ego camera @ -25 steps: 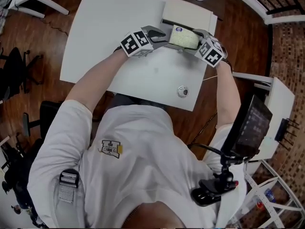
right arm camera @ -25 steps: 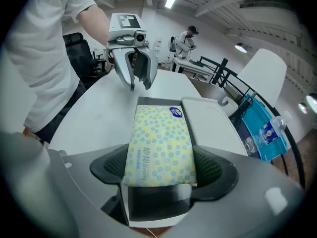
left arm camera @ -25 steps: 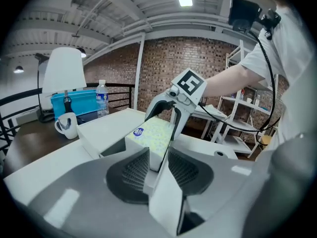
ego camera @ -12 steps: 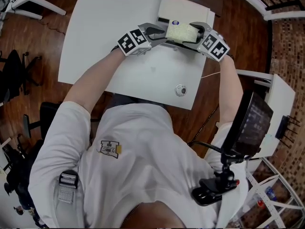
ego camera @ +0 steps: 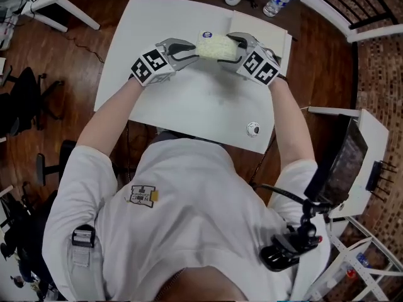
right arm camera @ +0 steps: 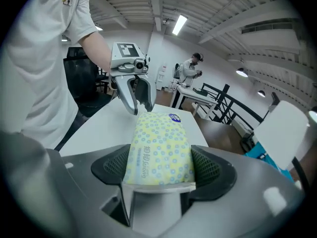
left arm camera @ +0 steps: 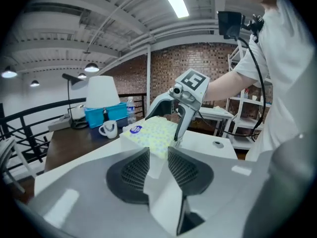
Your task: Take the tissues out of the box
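Tissue pack [ego camera: 217, 48] is out of the box and sits between the two grippers, over the far half of the white table [ego camera: 189, 106]. It looks lifted clear of the tabletop, though I can't confirm the gap.

Right gripper [ego camera: 234, 46]: jaws wide, clamped across the pack's width. Both pads press its long sides and the pack is seated deep in the jaws. This is the main hold.

Left gripper [ego camera: 192, 50]: jaws nearly together, pinching what looks like the thin white end flap of the pack. It's a light hold on the end only.

Key geometry: the pack's long axis runs left-right in the head view, straight along both grippers' lines of sight. The grippers face each other, one at each end. Each gripper's view shows the other one just past the far end of the pack.

What I take to be the box [ego camera: 277, 33] is at the table's far right corner, just beyond the right gripper. That makes the right arm the nearer one to it.

My read: extraction is basically done. If the next move is setting the pack down, the bare tabletop is on the near side, toward the person. The right gripper should carry it, and the left can let go without the pack dropping.
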### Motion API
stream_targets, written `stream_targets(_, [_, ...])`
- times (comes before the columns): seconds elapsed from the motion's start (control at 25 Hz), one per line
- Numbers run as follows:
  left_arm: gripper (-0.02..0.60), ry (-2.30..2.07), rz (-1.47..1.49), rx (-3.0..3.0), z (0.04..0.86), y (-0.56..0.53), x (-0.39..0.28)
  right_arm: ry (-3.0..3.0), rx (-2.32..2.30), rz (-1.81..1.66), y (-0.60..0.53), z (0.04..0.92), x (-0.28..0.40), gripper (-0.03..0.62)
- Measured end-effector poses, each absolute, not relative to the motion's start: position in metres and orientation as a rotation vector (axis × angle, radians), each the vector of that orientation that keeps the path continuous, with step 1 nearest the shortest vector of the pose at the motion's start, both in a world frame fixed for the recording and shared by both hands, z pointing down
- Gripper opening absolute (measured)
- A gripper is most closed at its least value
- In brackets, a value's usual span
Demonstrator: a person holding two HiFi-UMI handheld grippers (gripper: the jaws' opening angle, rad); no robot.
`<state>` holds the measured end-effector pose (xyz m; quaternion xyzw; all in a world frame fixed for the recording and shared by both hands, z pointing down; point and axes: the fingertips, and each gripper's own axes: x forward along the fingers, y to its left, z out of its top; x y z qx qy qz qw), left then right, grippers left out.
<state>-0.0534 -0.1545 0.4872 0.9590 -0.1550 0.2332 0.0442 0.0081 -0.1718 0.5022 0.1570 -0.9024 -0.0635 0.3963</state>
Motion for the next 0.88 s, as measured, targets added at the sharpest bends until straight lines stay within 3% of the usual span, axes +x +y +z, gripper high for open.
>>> stream_targets(0.28, [0.115,-0.639,0.835,2.69,0.573,-0.181,-0.146,-2.214,0.289,-0.081,-0.199,0.587,-0.075,0.374])
stream_targets(0.6, [0.115,-0.582,0.764,2.697,0.587,-0.185,-0.15,-2.272,0.344,0.031,-0.206,0.584,-0.077,0.442])
stream_targets(0.88, [0.115,-0.501,0.791,2.845,0.559,-0.16,-0.141,-2.289,0.384,-0.04,-0.158,0.553,-0.069,0.378])
